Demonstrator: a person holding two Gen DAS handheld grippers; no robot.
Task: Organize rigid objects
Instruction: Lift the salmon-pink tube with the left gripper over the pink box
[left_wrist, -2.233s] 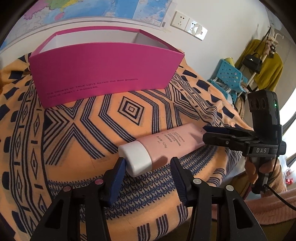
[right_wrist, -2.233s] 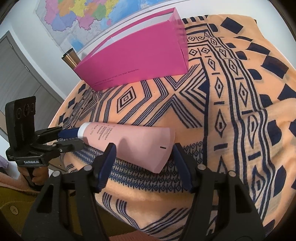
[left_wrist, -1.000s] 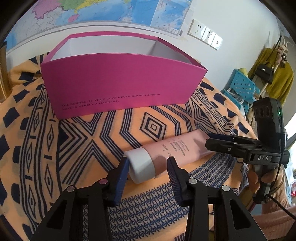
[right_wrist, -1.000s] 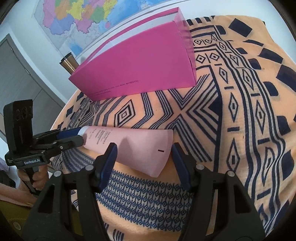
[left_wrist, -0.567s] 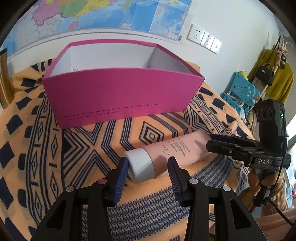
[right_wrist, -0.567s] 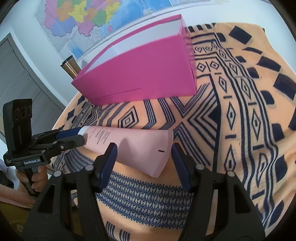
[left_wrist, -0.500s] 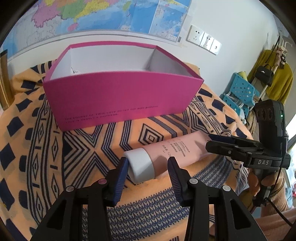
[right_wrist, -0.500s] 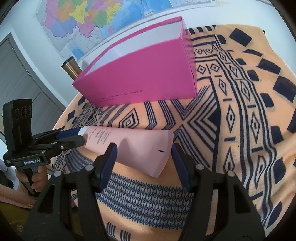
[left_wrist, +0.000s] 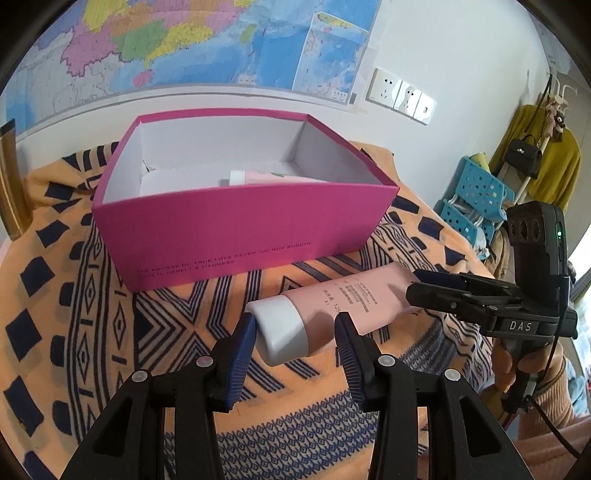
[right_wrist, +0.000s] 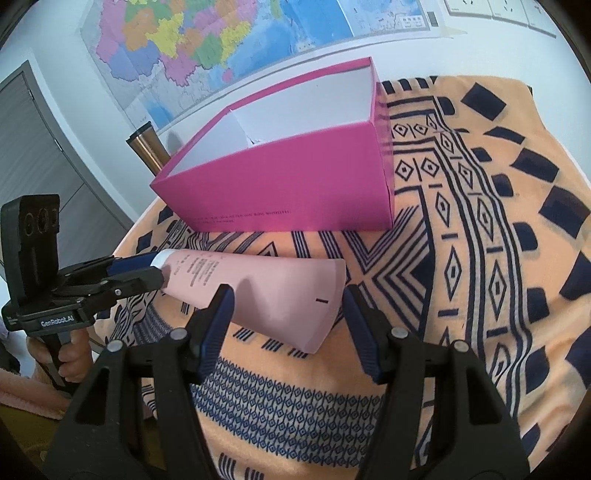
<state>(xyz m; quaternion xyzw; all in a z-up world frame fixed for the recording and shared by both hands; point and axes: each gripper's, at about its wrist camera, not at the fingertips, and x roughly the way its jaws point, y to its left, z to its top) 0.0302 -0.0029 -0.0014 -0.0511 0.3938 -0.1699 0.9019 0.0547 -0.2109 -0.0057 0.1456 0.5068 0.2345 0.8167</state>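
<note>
pink tube (left_wrist: 332, 310) held between left hand-held gripper (left_wrist: 297, 328) and right hand-held gripper (right_wrist: 286, 310).

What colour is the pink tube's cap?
White, on the pink plastic tube's cap; clearest in the left wrist view.

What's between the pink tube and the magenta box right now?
Only bare patterned blanket lies between the pink tube and the magenta box; both wrist views show that open strip.

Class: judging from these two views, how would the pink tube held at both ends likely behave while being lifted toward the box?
The pink tube probably flexes somewhat: its flat crimped end suggests soft plastic. Its round white cap could roll or slip. It looks fairly light.
</note>
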